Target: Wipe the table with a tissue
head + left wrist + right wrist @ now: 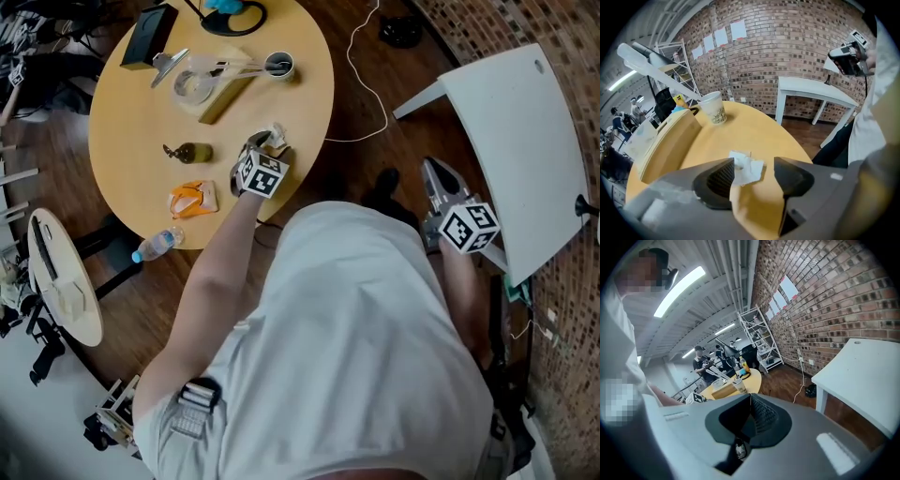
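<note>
The left gripper (754, 174) gapes wide over the one tissue (745, 164), which lies crumpled near the edge of the single round table (759, 129). Best to sink squarely and pinch its middle, I'd say. The right gripper (751, 416) is closed on nothing, off at the side. Farther back, one paper cup (714, 108).

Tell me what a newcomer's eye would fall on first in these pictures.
The left hand-held gripper stands out, its jaws wide apart and poised over a crumpled white tissue near the edge of the round yellow table. The right hand-held gripper is off the table over the wooden floor, jaws shut, close to a white table.
</note>
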Tool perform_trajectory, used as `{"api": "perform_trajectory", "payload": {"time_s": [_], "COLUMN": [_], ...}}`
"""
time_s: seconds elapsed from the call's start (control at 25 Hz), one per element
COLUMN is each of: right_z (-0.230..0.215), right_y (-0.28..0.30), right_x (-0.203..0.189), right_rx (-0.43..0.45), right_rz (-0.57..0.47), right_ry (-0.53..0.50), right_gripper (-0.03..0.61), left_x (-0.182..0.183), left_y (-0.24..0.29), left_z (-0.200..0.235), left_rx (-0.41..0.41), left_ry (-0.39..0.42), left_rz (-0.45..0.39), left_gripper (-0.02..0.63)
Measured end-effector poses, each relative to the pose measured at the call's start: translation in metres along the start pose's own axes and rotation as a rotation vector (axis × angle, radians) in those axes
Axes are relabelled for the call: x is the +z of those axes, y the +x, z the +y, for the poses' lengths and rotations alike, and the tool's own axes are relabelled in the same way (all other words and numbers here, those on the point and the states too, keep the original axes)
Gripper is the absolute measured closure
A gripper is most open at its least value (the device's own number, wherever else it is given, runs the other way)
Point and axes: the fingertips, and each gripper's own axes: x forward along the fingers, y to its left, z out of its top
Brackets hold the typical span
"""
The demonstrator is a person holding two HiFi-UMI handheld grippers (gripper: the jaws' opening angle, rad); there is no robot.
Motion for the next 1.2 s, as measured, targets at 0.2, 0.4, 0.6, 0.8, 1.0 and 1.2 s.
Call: {"api": "perform_trajectory", "payload": {"time_s": [0.2,0.4,0.6,0.8,1.0,1.2], "right_z": [-0.009,-0.011,-0.011,-0.004,0.005,0.012], "right_y": [0.000,0.000,0.003,0.008,0.012,0.006], "right_x": [-0.001,0.003,0.002,0.000,-0.003,-0.008], "right_rx": [-0.028,-0.041,-0.058,-0.051,-0.049,-0.061], "right_rz": [-0.005,-0.010,-0.008,-0.016,-0.030,-0.044], "right_ry": [0.028,0.034,0.042,0.040,0.038,0.038], "right_gripper": [0.569,0.569,0.569,0.569,0.569,0.569], "left_x": [0.000,0.005,0.007,0.035,0.072,0.113], "left_y": [0.006,0.002,-0.005,-0.026,-0.047,-0.066], "left_z": [0.022,0.047,0.052,0.037,0.000,-0.030], "left_rx": [0.000,0.039,0.019,-0.091,-0.276,-0.427], "left_ry": [-0.006,-0.075,-0.095,-0.219,-0.368,-0.460], "left_rz": [0.001,-0.032,-0.067,-0.219,-0.401,-0.520], "left_gripper": [0.318,0.493,0.534,0.541,0.543,0.546]}}
